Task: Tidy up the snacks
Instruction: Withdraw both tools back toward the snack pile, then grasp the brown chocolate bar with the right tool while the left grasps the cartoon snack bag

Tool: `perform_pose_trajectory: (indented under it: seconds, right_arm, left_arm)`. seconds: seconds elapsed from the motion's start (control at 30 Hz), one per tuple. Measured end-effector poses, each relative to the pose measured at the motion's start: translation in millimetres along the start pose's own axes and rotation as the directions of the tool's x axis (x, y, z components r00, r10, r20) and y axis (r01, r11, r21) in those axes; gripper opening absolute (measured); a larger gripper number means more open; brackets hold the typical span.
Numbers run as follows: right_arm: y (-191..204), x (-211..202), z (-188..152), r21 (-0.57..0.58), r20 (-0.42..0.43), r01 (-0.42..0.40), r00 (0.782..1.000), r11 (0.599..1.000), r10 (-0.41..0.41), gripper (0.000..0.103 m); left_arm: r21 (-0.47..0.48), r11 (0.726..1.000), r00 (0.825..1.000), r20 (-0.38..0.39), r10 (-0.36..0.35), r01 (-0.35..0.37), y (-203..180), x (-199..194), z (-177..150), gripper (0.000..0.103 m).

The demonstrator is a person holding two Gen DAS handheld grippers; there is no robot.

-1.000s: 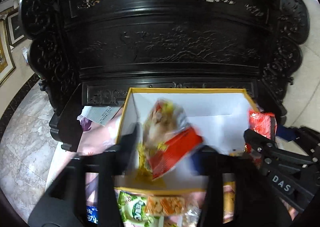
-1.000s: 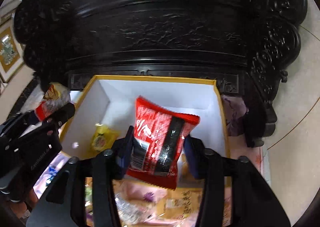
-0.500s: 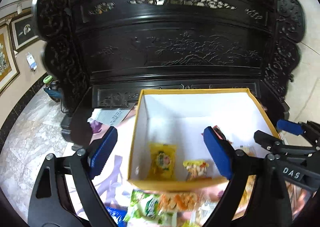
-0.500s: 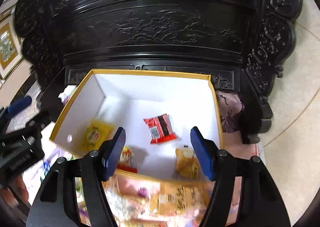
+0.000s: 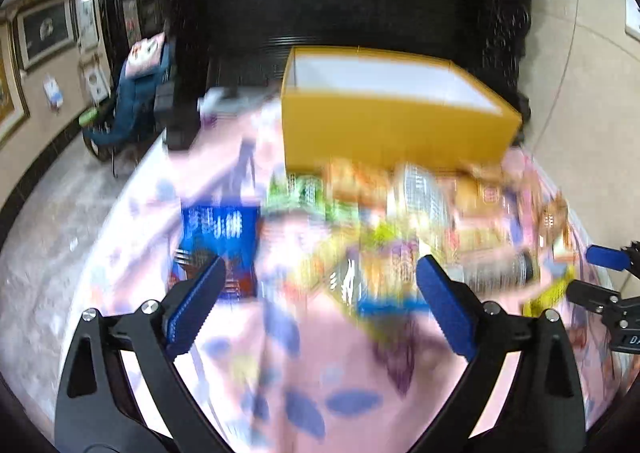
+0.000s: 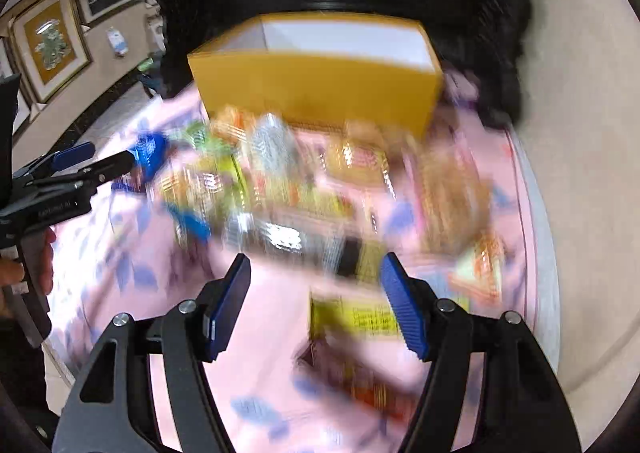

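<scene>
left hand-held gripper (image 5: 316, 301): released, jaws wide apart, nothing between them; we hover it over the near side of the bench.
right hand-held gripper (image 6: 316, 301): released too, empty; a yellow flat packet with black print (image 6: 360, 319) lies just under and between its blue pads (image 6: 404, 313).
snacks: loose heap of foil and plastic snack packets (image 5: 400, 221) on the pink floral cloth-covered bench (image 5: 240, 373), from 11 to 2 o'clock of the left gripper; a blue rectangular packet (image 5: 218, 225) sits apart at 10 o'clock.
target: yellow cardboard box with white inside (image 5: 392, 121) at 12 o'clock, touching the far edge of the heap; contents hidden from this angle.
step, our read: next pick, one packet per gripper.
how to do it well: we'd slow down first, both views are motion-smeared. Pick isolated packets at the heap edge, come down with the pads straddling the short side, pinch a flat seam rather than the puffed middle, and keep the two grippers well apart.
writing: black lines on the yellow packet, unreadable. Partial white lettering on each gripper body, not legible.
</scene>
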State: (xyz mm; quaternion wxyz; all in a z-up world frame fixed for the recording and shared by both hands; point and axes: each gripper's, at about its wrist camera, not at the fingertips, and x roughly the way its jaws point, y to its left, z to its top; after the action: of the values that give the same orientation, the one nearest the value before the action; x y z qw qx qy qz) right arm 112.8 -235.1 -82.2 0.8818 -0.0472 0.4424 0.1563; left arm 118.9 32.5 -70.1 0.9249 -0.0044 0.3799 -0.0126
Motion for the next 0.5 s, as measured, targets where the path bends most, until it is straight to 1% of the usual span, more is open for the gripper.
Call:
perform_pose_trajectory:
  seconds: [0.07, 0.1, 0.2, 0.27, 0.4, 0.5]
  right_arm:
    - [-4, -2, -20, 0.014, -0.018, 0.043, 0.999, 0.999, -0.043, 0.068]
    - [-6, -2, -29, 0.025, -0.037, 0.051, 0.998, 0.998, -0.051, 0.068]
    - [-9, 0, -46, 0.006, -0.073, 0.045, 0.996, 0.999, -0.044, 0.068]
    - [-10, 7, -51, -0.022, -0.109, 0.055, 0.992, 0.998, -0.058, 0.068]
    - [-18, 21, -58, -0.069, -0.147, 0.047, 0.988, 0.997, -0.057, 0.068]
    - [-28, 35, -59, -0.094, -0.185, 0.063, 0.980, 0.994, -0.080, 0.068]
  left_arm:
    - [-0.007, 1.000, 0.999, -0.037, -0.003, 0.003, -1, 2, -24, 0.097]
    - [-0.012, 1.000, 0.998, -0.055, -0.010, 0.009, -1, 3, -33, 0.097]
    - [-0.030, 0.999, 0.995, -0.094, -0.023, 0.021, 0, 6, -49, 0.097]
    - [-0.027, 0.999, 0.994, -0.105, -0.027, 0.024, -3, 6, -52, 0.097]
    - [-0.004, 1.000, 0.997, -0.078, -0.016, 0.016, -9, -3, -47, 0.097]
    - [0.006, 1.000, 0.997, -0.070, -0.010, 0.010, -12, -8, -44, 0.097]
